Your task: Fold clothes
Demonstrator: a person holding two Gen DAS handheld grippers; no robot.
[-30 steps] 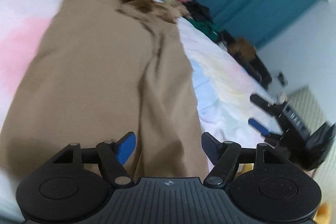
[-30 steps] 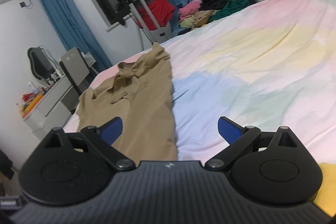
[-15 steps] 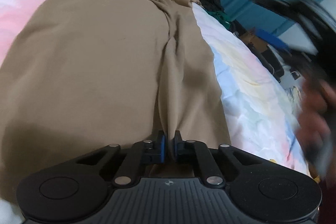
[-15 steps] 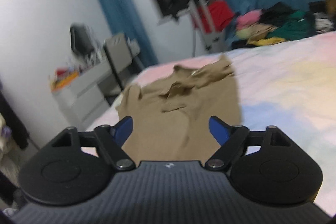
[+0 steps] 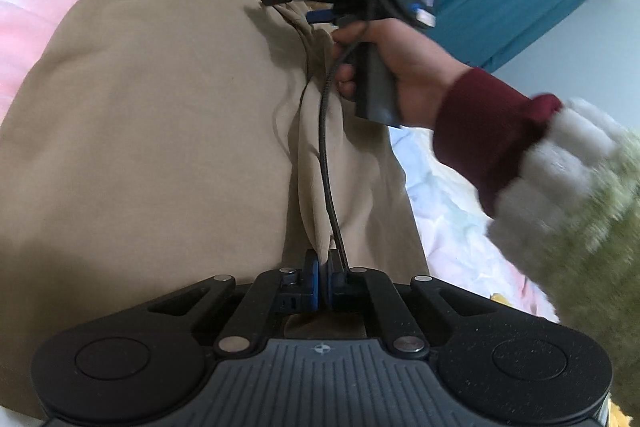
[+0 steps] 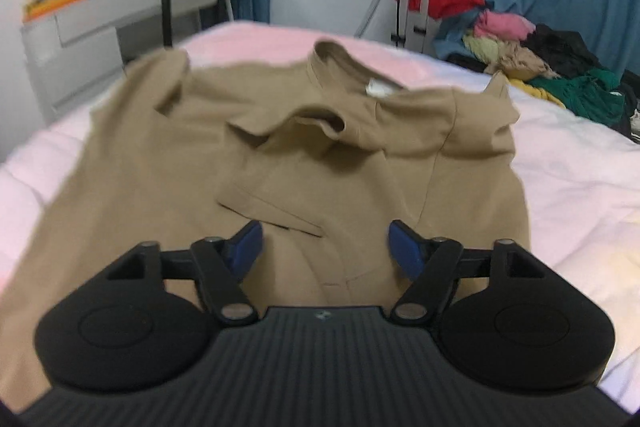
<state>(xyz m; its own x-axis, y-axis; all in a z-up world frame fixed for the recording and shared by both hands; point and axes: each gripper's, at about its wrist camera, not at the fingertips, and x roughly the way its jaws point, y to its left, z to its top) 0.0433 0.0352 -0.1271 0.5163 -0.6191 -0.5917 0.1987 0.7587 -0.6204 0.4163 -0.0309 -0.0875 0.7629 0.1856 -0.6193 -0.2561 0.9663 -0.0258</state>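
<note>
Tan shirt point(image 5: 160, 131) spread on pastel bedsheet point(image 6: 580, 179), left gripper point(image 5: 323, 277) clamped on its near hem fold, right gripper point(image 6: 325, 247) jaws apart above the collar.

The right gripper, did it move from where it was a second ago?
Yes. The right gripper swung left, off the bare bedsheet and over the tan shirt, ending near its collar. It is open.

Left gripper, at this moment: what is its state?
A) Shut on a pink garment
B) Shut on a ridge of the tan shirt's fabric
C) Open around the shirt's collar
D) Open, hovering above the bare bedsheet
B: in the left wrist view the left gripper has its blue pads pressed together with a raised fold of the tan shirt pinched between them.
</note>
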